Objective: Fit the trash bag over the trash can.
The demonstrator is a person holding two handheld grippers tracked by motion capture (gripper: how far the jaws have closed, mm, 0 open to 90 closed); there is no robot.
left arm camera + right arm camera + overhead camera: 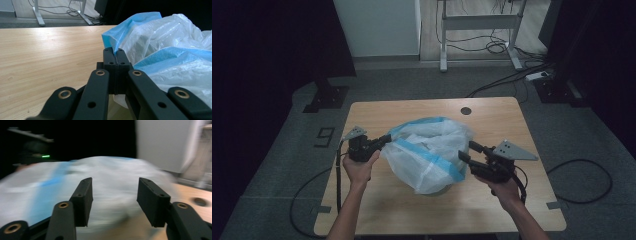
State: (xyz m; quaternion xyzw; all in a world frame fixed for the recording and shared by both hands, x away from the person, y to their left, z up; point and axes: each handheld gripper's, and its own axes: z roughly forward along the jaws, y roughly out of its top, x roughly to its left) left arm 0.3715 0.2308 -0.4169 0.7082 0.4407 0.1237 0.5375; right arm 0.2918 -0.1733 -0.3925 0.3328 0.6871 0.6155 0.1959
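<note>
A crumpled clear plastic bag [428, 152] with a blue rim band lies in the middle of the wooden table [492, 120]. My left gripper [384, 140] is at the bag's left side, shut on its blue rim; in the left gripper view the jaws [114, 58] pinch the blue edge of the bag [160, 52]. My right gripper [468, 151] stands open just off the bag's right side. In the blurred right gripper view its jaws [114, 200] are apart with nothing between them and the bag [100, 177] beyond.
A round cable hole [466, 110] sits near the table's far edge. Cables [582, 180] trail over the grey floor on both sides. A white desk frame [479, 30] and a dark stand [326, 95] are behind the table.
</note>
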